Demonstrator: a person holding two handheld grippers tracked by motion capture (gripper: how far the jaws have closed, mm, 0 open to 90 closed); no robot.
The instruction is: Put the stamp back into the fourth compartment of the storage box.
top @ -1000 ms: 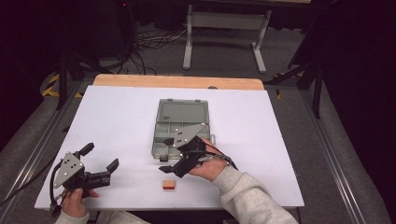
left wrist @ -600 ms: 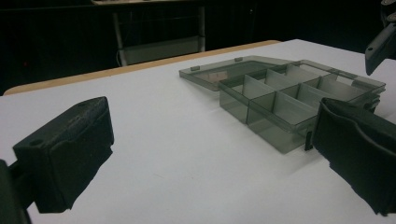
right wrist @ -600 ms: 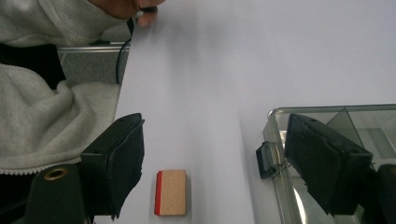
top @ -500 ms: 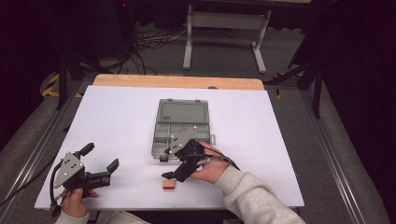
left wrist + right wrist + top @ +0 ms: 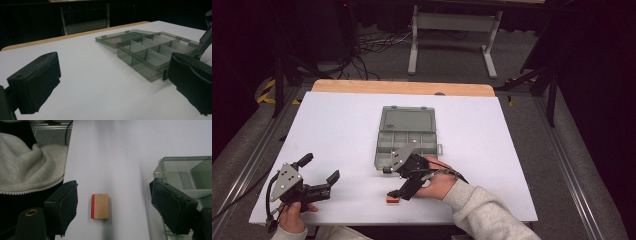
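Small wooden block with a red edge (image 5: 100, 206) lying flat on the white counter (image 5: 342, 130), near the front edge, just in front of the grey translucent plastic compartment box (image 5: 406, 142) with its lid flipped open. Right tool (image 5: 398, 181) now hovering right over it, jaws spread wide, one on each side of the block, nothing gripped. Compared with a second ago: dropped lower and slid toward the front edge, off the box corner and down to the block. In the right gripper view, block sitting between the two black jaws, clear gaps on both sides, corner of the box off to the right, light grey sleeve (image 5: 27, 167) at the left. Left tool (image 5: 319, 175) parked at the front left corner of the counter, same spot as before, jaws wide open and empty, well apart from the block. Box hasn't budged either, compartments looking empty in the left gripper view.
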